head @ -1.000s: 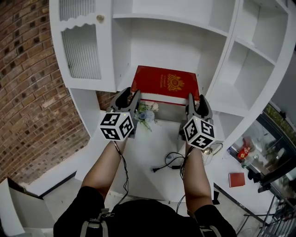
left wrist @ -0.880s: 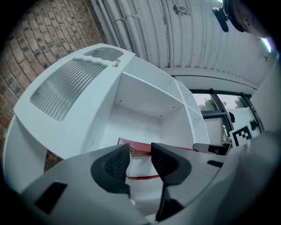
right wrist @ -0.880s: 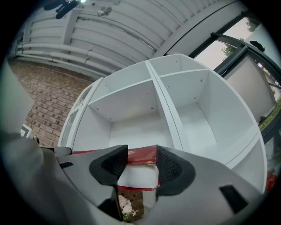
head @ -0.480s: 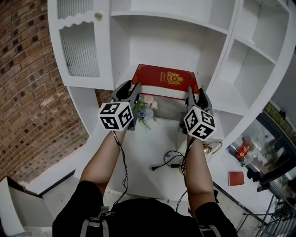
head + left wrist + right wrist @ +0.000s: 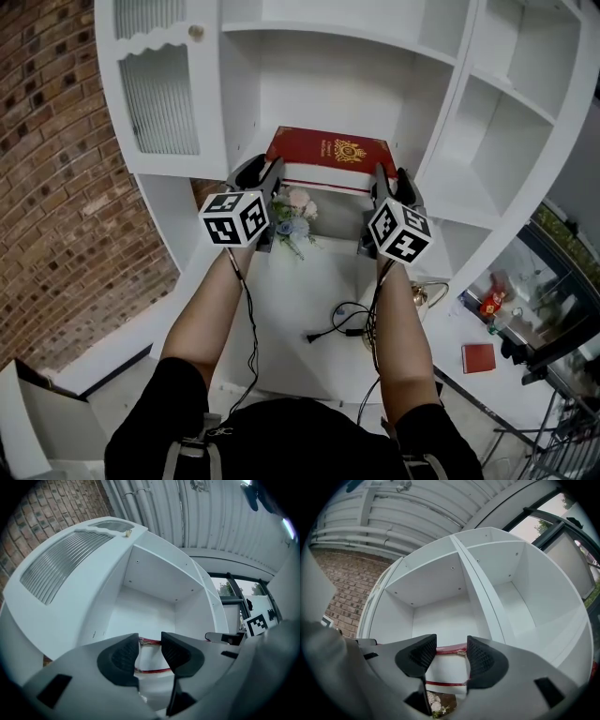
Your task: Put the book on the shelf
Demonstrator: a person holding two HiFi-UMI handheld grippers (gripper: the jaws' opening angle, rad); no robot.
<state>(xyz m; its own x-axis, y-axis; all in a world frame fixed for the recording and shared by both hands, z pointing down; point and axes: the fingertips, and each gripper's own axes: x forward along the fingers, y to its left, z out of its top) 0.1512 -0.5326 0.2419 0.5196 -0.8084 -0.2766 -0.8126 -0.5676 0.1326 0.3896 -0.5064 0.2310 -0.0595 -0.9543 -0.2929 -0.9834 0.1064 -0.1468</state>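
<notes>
**Book at shelf mouth, both grippers clamped**

Head view: white curved wooden shelf unit (image 5: 337,84) against a red brick wall (image 5: 56,187). I'm holding the red hardcover book with a gold emblem (image 5: 333,152) flat at the mouth of the open middle compartment. My left gripper (image 5: 265,173) is on its near-left corner, my right gripper (image 5: 389,178) on its near-right. A small bunch of pale flowers (image 5: 291,220) sits below the book, between the grippers.

Left gripper view: jaws clenched on the book, white page edge between the pads. Empty white compartment beyond.

Right gripper view: same grip, pads pressing on both red covers. Flowers show just under the book.
</notes>
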